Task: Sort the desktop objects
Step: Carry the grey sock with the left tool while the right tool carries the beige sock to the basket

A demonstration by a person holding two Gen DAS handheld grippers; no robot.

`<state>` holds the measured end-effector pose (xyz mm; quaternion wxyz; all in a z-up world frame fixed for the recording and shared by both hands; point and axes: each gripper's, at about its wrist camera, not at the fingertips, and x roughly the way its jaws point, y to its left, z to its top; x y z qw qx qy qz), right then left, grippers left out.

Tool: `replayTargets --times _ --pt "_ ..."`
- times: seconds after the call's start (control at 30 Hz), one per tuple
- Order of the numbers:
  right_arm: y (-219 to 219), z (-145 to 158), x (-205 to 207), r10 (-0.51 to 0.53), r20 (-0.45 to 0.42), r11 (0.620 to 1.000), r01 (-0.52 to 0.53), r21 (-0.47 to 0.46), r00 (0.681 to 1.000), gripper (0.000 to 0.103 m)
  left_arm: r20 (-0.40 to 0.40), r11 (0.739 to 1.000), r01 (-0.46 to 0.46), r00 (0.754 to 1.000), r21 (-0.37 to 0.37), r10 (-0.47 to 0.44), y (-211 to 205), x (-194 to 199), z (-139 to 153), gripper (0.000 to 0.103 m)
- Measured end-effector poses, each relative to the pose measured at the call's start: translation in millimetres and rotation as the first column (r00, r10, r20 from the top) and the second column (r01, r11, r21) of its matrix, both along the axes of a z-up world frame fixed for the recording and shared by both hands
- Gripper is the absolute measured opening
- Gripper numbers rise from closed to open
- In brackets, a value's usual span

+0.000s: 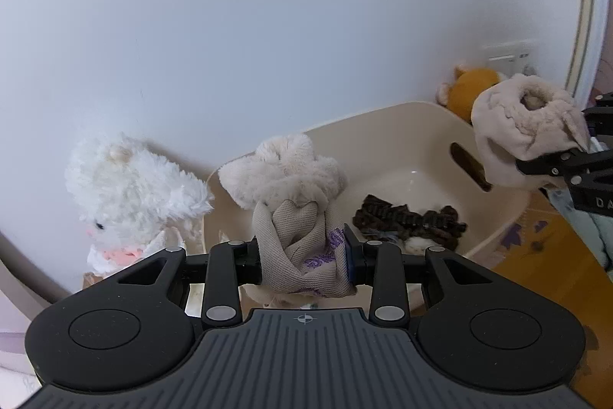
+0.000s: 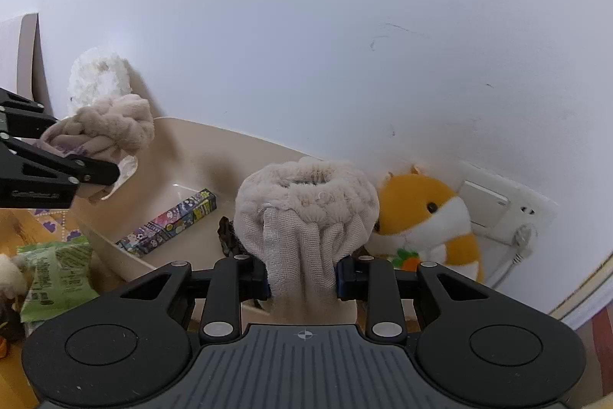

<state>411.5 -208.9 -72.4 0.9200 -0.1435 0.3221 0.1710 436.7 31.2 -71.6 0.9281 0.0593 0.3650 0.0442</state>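
My left gripper (image 1: 304,255) is shut on a rolled beige fleece sock (image 1: 295,202) with purple print, held above the near rim of a cream plastic bin (image 1: 387,119). It also shows in the right wrist view (image 2: 103,125). My right gripper (image 2: 302,276) is shut on a second rolled beige sock (image 2: 306,217), held above the bin's right side; that sock shows in the left wrist view (image 1: 525,125). Inside the bin lie a dark brown scrunchie (image 1: 410,219) and a colourful patterned box (image 2: 168,225).
A white plush lamb (image 1: 130,194) stands left of the bin by the wall. An orange hamster plush (image 2: 433,217) sits behind the bin near a wall socket (image 2: 498,206). A green snack packet (image 2: 57,275) lies on the wooden desk (image 1: 544,255).
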Motion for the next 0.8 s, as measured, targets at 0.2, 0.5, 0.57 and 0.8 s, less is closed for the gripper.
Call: replayTargets --times 0.2,0.5,0.57,0.8 --pt "12 -11 18 0.004 -0.001 1.000 -0.004 -0.023 1.000 0.027 -0.053 0.998 -0.056 0.997 -0.019 0.054 11 26 -21 0.035" --pt "33 -37 35 0.012 -0.030 0.999 -0.013 -0.044 0.999 0.027 -0.109 0.998 -0.066 0.992 -0.006 0.065 7 41 -46 0.035" --pt "36 -42 38 0.014 -0.040 0.999 -0.015 -0.041 0.999 0.028 -0.116 0.998 -0.065 0.991 -0.004 0.064 6 43 -50 0.035" --pt "40 -58 39 0.010 -0.066 0.999 -0.013 -0.050 0.998 0.047 -0.172 0.998 -0.057 0.984 -0.027 0.052 3 50 -60 0.045"
